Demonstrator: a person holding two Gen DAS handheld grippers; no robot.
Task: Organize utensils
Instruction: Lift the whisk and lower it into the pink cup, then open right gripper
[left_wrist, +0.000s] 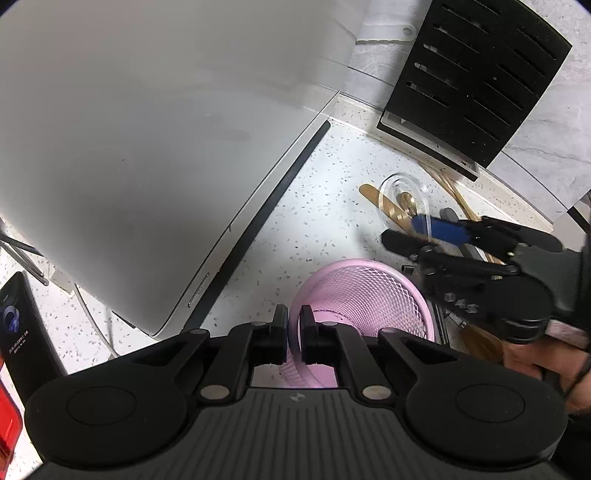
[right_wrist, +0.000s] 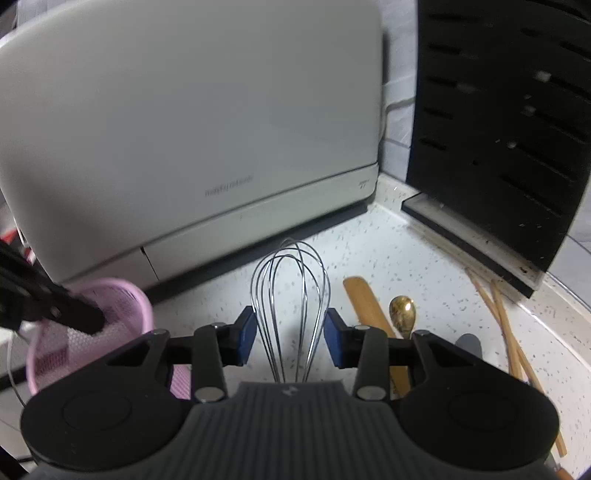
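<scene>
A: Which step was in hand?

B: By my reading, carrying the wire balloon whisk (right_wrist: 290, 314) to the pink mesh cup (left_wrist: 364, 295). The right tongs (right_wrist: 291, 338) had it: the blue pads (right_wrist: 246, 334) stood partway apart, one on each side of the wire loops, and seemed to press on them. The whisk looked clear of the white speckled table (left_wrist: 325, 206), its loops pointing forward toward the big white appliance (right_wrist: 192, 122).

A: And the left tongs (left_wrist: 293, 332)?

B: Pinched shut on the cup's rim, near edge, steadying it just beside the appliance. That hand pointed steeply down into the cup.

A: Where was the right one relative to the cup?

B: From the left wrist view it came in from the right, reaching just beyond the cup's far rim, pitched moderately downward. The person's fingers (left_wrist: 532, 363) showed on its handle.

A: What did the next move call for?

B: Probably swinging the whisk over the cup mouth, tipping it so one end dropped in, then letting go while the left kept the cup from tipping.

A: Anything left to sort?

B: Yes. A flat wooden spatula (right_wrist: 364, 306), a gold metal spoon (right_wrist: 402, 310) and wooden chopsticks (right_wrist: 506, 325) lay on the table by the black slotted knife block (right_wrist: 498, 122).
</scene>
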